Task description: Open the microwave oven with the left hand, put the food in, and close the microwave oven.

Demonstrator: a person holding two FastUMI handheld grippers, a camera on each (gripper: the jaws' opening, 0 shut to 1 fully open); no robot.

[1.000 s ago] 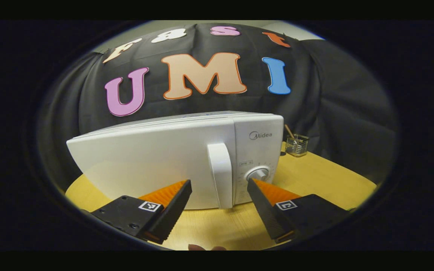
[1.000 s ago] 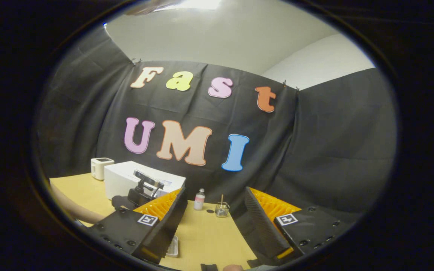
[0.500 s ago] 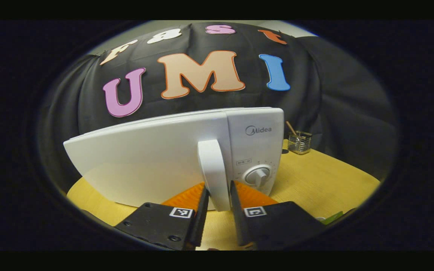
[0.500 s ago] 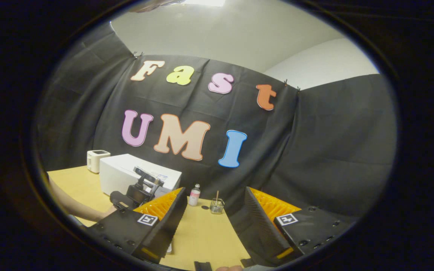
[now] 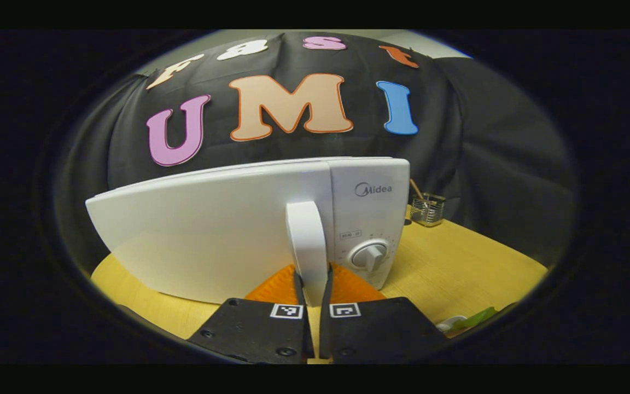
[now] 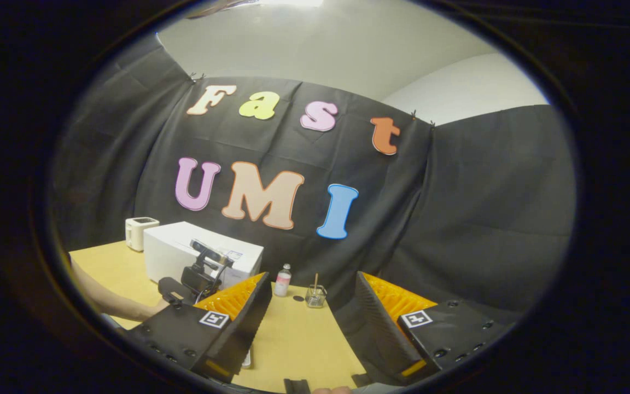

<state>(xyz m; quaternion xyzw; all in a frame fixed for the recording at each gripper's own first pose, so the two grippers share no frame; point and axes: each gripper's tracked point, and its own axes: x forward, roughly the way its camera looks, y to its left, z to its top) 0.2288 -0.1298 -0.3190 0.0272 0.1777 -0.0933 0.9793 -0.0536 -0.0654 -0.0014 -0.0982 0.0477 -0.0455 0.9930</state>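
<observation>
Since 0.5 s ago the left gripper has narrowed its fingers until both pinch the white upright door handle of the white boxy microwave oven, which stands shut on the yellow wooden worktop. The right gripper hovers over the worktop, fingers spread wide, holding nothing. A small clear glass jar holds 1 thin wooden stick.

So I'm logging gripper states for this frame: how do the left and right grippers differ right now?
The left gripper is shut on the microwave's handle; the right gripper is open and holds nothing. The left is up against the microwave; the right hangs over the table, away from it. Both point toward the booth's back wall.
</observation>
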